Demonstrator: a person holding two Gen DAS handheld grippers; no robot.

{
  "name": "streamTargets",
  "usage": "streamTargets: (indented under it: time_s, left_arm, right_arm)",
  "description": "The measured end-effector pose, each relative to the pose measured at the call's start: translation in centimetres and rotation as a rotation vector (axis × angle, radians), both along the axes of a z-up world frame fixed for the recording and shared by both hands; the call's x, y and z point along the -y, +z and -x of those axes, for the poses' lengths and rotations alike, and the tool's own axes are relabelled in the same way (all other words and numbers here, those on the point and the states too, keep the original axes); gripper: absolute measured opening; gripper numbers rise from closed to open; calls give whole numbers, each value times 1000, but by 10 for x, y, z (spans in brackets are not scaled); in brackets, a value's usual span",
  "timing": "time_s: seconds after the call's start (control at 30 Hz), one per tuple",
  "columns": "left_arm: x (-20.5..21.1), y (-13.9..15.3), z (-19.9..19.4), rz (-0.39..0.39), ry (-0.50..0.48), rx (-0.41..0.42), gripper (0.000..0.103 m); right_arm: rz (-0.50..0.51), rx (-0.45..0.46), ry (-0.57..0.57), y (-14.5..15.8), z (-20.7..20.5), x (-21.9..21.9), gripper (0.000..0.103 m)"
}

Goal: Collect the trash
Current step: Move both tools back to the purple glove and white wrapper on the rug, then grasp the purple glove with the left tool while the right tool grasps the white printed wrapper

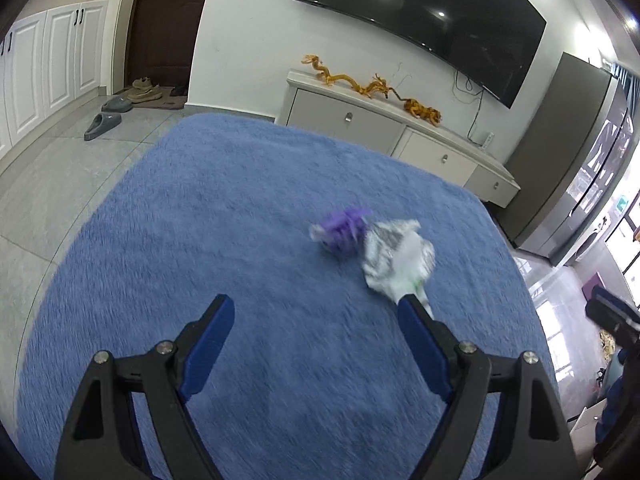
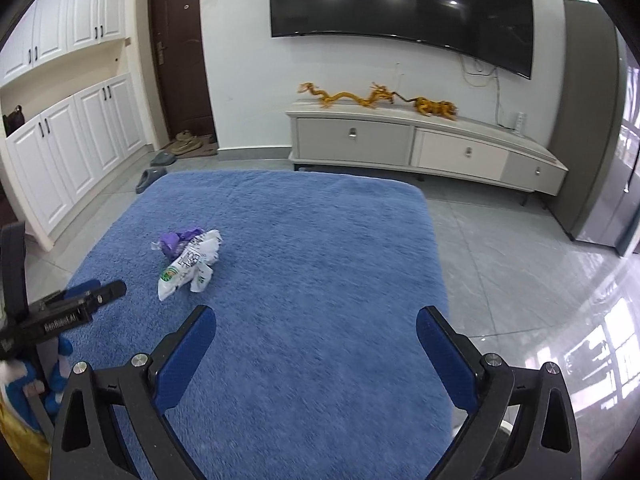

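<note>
Two pieces of trash lie together on a blue fluffy cover (image 1: 224,208) (image 2: 320,240): a crumpled purple wrapper (image 1: 345,226) (image 2: 176,240) and a crumpled white printed wrapper (image 1: 394,256) (image 2: 188,266). My left gripper (image 1: 316,304) hovers open just short of them, nothing between its blue pads; its right fingertip (image 1: 412,308) overlaps the white wrapper's near edge in the picture. That same gripper (image 2: 100,292) juts in from the left of the right wrist view. My right gripper (image 2: 316,316) is open over bare cover, right of the trash.
A white low cabinet (image 2: 400,144) with golden dragon figures (image 2: 372,98) stands against the far wall under a black TV (image 2: 400,4). Grey slippers (image 1: 102,122) and shoes lie near a brown door (image 2: 180,56). Tiled floor (image 2: 520,260) surrounds the cover; a grey fridge (image 1: 568,160) stands right.
</note>
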State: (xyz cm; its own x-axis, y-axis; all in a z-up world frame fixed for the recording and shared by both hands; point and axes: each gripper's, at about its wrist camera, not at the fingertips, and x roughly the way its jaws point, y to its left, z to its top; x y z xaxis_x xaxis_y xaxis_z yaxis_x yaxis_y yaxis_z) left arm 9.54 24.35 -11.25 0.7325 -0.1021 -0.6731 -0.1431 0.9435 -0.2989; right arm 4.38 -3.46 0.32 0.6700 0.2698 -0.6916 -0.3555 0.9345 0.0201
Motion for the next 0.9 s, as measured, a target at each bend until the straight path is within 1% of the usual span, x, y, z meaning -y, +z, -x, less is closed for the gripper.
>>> streamTargets:
  time_s: [0.03, 0.1, 0.2, 0.23, 0.37, 0.47, 0.53, 0.6, 0.63, 0.67, 0.73, 0.77, 0.83, 0.9]
  left_arm:
    - [-3, 2, -4, -1, -6, 4, 80]
    - [-5, 3, -16, -3, -34, 12, 73]
    - [-2, 0, -38, 5, -84, 6, 68]
    - [0, -1, -45, 4, -97, 2, 67]
    - [4, -6, -71, 20, -140, -24, 59]
    - [1, -15, -90, 36, -152, -47, 52]
    - [-3, -23, -102, 61, -152, -70, 48]
    - [-5, -31, -110, 81, -156, -90, 39]
    - [-6, -35, -112, 89, -158, -98, 38]
    - [-7, -38, -112, 93, -163, -87, 37]
    - [-6, -38, -112, 91, -173, -78, 32]
    - [-5, -38, -112, 96, -183, -74, 30]
    - [-3, -39, -111, 97, -185, -63, 29]
    - [-6, -38, -110, 119, -183, -49, 28]
  right_arm:
    - [-3, -4, 7, -2, -2, -2, 101]
    - [-11, -13, 20, -6, -7, -7, 100]
    - [-18, -28, 36, -12, -14, -15, 99]
    - [-20, -31, 41, -13, -16, -18, 98]
    - [-26, -39, 63, -17, -26, -26, 98]
    - [-31, -45, 76, -20, -34, -34, 98]
    - [-43, -54, 83, -25, -40, -38, 97]
    - [-59, -69, 90, -29, -46, -43, 96]
    - [-69, -79, 93, -31, -49, -46, 94]
    - [-79, -88, 97, -33, -52, -48, 94]
    - [-102, -108, 108, -38, -59, -55, 93]
    - [-112, -116, 113, -40, -62, -58, 90]
    - [-140, -141, 125, -46, -69, -67, 87]
    - [-171, -170, 142, -51, -75, -77, 82]
